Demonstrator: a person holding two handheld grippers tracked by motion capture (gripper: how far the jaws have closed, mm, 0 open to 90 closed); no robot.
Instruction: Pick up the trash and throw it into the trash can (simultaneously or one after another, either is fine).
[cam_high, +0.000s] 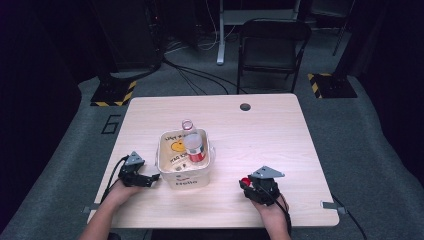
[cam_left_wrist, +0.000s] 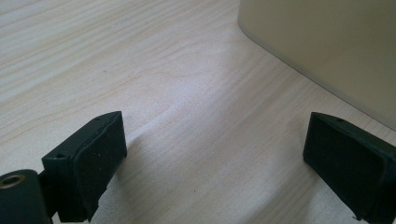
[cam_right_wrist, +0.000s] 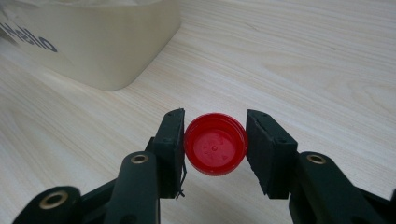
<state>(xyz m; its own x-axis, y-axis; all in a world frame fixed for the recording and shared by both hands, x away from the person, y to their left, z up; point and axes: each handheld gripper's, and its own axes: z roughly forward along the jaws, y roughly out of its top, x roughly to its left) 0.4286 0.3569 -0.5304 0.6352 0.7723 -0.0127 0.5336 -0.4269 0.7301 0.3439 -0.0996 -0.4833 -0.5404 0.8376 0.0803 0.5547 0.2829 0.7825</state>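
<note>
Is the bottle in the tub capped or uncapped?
Uncapped. The bottle leans in the tub with its open neck showing, while the right claw grips the red cap away from it.

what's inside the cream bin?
In the cream bin, a clear bottle with a red label lies with its open neck over the far rim. Yellow print shows on the liner. The floor beneath the bottle is covered. The red cap is in the right tool.
</note>
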